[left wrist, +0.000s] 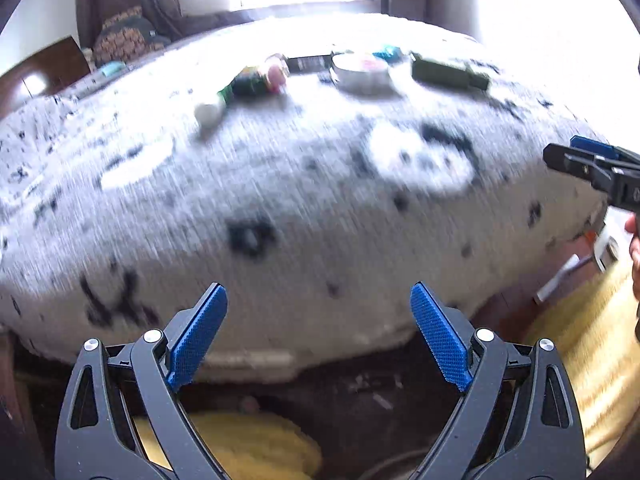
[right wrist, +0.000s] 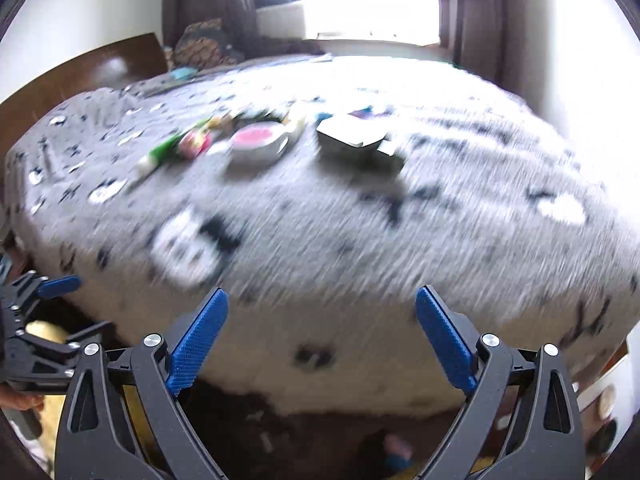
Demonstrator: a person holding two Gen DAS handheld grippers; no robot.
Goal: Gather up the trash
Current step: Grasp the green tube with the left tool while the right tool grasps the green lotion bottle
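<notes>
Clearly most of the job is left. Both the left gripper point(left wrist: 319, 334) and the right gripper point(right wrist: 322, 338) gape wide with nothing in them. A blurry row of small trash, like the round white tub with a pink top point(right wrist: 258, 144) and the dark green box point(left wrist: 448, 71), lies far off on the fuzzy grey spotted blanket point(left wrist: 280, 184).

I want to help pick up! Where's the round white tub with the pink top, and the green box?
round white tub point(right wrist: 259, 142): right wrist view, on its pink top.
green box point(left wrist: 448, 71): left wrist view, middle of its long side.
</notes>
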